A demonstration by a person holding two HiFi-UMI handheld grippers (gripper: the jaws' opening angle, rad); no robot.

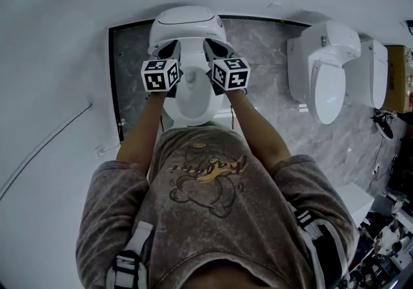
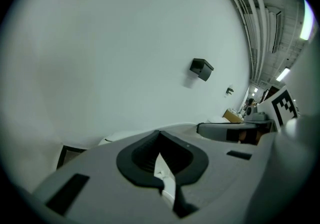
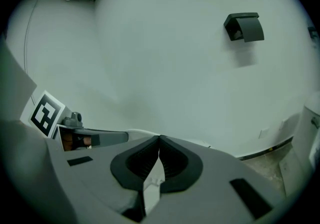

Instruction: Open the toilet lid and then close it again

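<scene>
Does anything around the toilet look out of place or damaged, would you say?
Nothing stands out: the toilet looks intact, the floor shows no spill, and the left gripper and right gripper are shut, empty.

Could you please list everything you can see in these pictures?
toilet: one, white, top centre of the head view
second toilet: one, white, to its right
floor: grey marbled, around both toilets
wall box: one, black, on the white wall
cardboard box: one, brown, far right edge
cable: one, pale, far left
shirt: one, grey-brown with a bear drawing, bottom centre
left tongs: one, grey and black, shut, empty, over the toilet
right tongs: one, same colours, shut, empty, alongside
</scene>
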